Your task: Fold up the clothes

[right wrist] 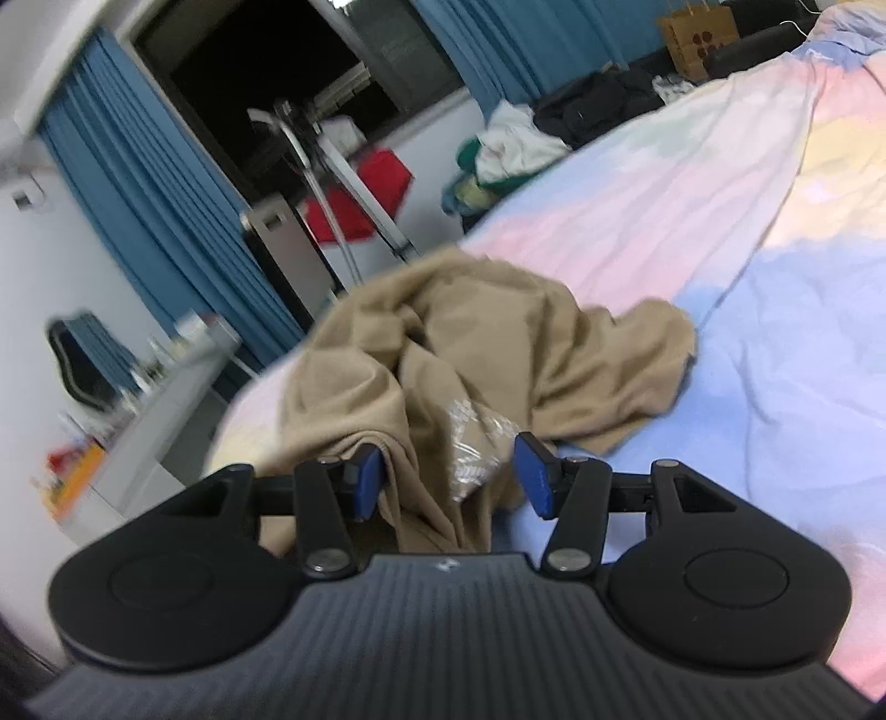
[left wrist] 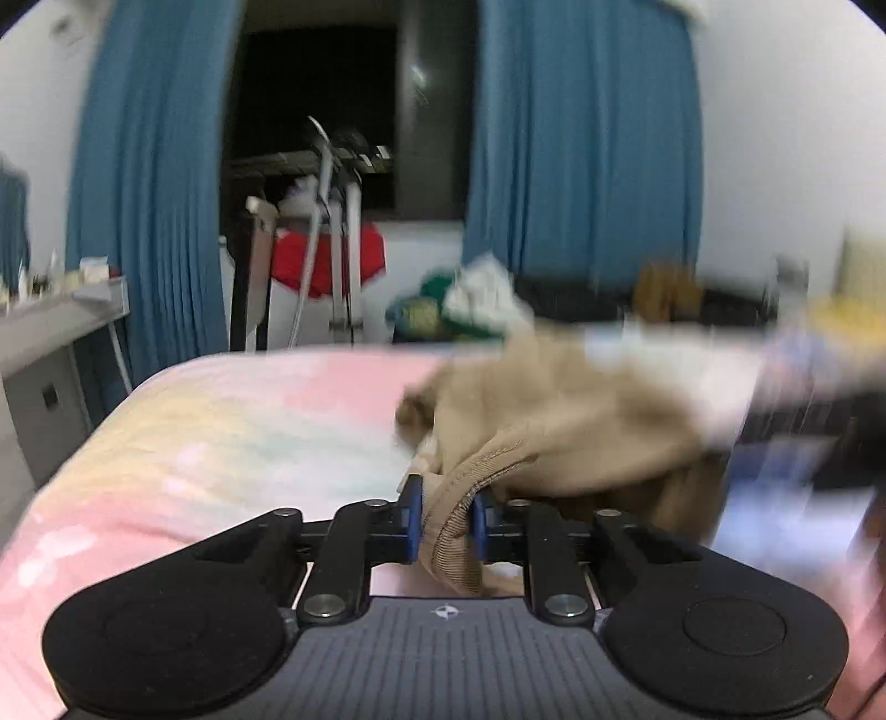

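Note:
A crumpled tan garment [left wrist: 554, 421] lies on the pastel bed cover [left wrist: 221, 421]. My left gripper [left wrist: 447, 518] is shut on its ribbed edge, which bunches up between the blue pads; the far right of this view is blurred. In the right wrist view the same tan garment [right wrist: 470, 332] is heaped near the bed's left edge, and a pale print shows on a fold. My right gripper [right wrist: 451, 479] is open, with hanging folds of the garment between its fingers. The left pad touches the cloth while the right pad stands clear of it.
The pastel bed cover [right wrist: 775, 360] stretches away to the right. Blue curtains [left wrist: 149, 194] frame a dark window. A rack with red cloth [left wrist: 326, 260] stands beyond the bed, a grey desk [left wrist: 50, 332] at the left. Loose clothes [right wrist: 515, 149] and a brown paper bag [right wrist: 700, 36] lie farther back.

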The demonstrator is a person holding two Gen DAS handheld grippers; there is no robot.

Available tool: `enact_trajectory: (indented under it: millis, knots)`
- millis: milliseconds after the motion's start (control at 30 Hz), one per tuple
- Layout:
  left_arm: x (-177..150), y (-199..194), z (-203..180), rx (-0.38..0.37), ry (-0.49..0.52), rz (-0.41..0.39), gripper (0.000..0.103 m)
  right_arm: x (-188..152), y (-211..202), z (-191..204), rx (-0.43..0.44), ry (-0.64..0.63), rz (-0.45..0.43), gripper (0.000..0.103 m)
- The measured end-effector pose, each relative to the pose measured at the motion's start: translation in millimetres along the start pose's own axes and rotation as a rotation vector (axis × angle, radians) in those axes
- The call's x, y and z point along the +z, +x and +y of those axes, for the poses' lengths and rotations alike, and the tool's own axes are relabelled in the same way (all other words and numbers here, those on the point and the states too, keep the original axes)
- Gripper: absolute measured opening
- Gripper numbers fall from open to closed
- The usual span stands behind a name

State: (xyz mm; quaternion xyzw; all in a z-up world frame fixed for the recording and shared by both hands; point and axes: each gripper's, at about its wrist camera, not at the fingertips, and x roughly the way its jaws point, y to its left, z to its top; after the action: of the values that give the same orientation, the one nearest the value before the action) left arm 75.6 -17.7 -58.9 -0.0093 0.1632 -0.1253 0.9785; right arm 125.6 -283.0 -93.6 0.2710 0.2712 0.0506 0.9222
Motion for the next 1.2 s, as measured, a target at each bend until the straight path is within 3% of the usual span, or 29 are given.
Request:
enact_trajectory:
  millis: [100,200,267,367,467,533,667,767,867,967,1067,1200]
  knots:
    - [17.1,-18.4,8.8,-0.047,-0.106,-0.088,0.016,-13.0,14.7,13.2,-0.044,-0.113,0.089,0.054]
    - [25.9,-28.6,15.9,-0.057,-0.147,-0.119,0.016,-24.7,20.6,24.8,-0.103,-0.218,0.106,0.054]
    - [27.8,-32.1,20.8,-0.051,-0.153,-0.116,0.016,-26.8,15.4,29.6,-0.150,-0.260,0.050,0.054]
    - [24.1,-33.2,31.0,-0.040,-0.148,-0.060,0.016,-18.9,-8.7,26.5,-0.169,-0.212,-0.120,0.047]
    - [13.9,-27.6,21.4,-0.049,-0.063,0.006,0.021,-11.4,-32.7,21.7,-0.182,-0.162,-0.274,0.046]
    - [3.1,-20.7,4.7,-0.042,0.011,0.049,0.033,-9.5,-41.6,19.0,-0.223,-0.148,-0.328,0.045]
    - [-25.5,-9.1,-24.9,-0.015,0.144,0.127,0.052,-4.9,-39.2,0.6,-0.298,-0.067,-0.290,0.044]
    - [-48.6,-0.5,-42.0,0.030,0.252,0.208,0.054,-0.5,-37.0,-18.7,-0.303,0.041,-0.249,0.045]
    - [-63.0,-0.2,-49.9,0.054,0.320,0.251,0.054,4.9,-45.3,-27.8,-0.276,0.092,-0.288,0.045]
    - [-60.1,-11.2,-47.1,0.066,0.296,0.202,0.053,3.4,-54.4,-23.3,-0.257,0.070,-0.349,0.045]
    - [-40.7,-25.7,-29.1,0.099,0.152,0.095,0.053,6.2,-58.8,-22.3,-0.227,0.064,-0.380,0.045]
    - [-16.1,-51.5,1.9,0.125,-0.048,-0.062,0.053,11.1,-49.3,-22.2,-0.199,0.059,-0.311,0.045]
